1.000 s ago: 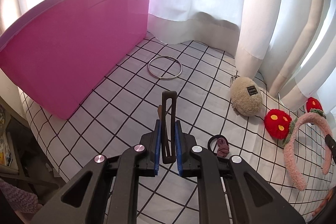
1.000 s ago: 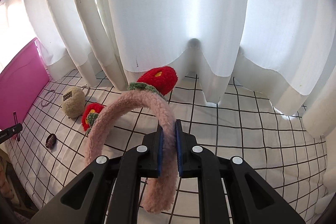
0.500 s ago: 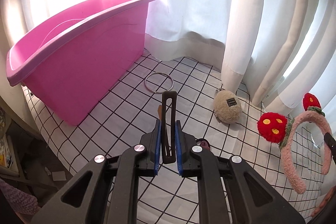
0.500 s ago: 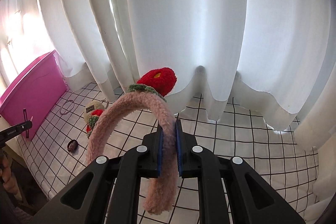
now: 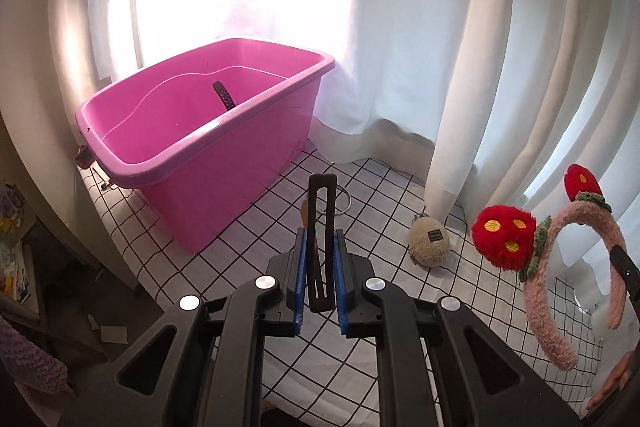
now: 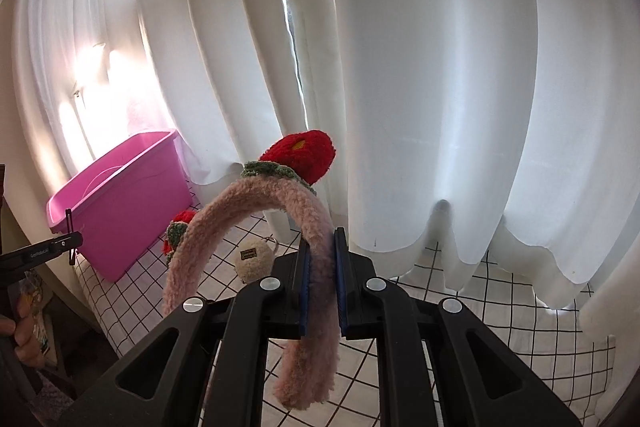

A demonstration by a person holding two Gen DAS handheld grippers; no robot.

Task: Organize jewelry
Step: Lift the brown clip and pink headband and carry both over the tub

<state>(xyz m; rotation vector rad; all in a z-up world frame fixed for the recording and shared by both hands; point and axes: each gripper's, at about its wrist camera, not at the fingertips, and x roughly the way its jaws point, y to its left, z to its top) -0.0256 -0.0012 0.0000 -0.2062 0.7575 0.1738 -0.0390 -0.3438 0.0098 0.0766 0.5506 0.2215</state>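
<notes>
Both loaded, carry step: left tongs clamp a dark slotted hair clip, right tongs pinch the fuzzy pink headband with red pompoms. Next up, I'd guess: get over the pink plastic tub and let go.

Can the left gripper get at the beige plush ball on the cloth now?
Probably not yet: the left gripper is shut on a dark hair clip. The path to the beige plush ball looks free, but its fingers are occupied.
</notes>
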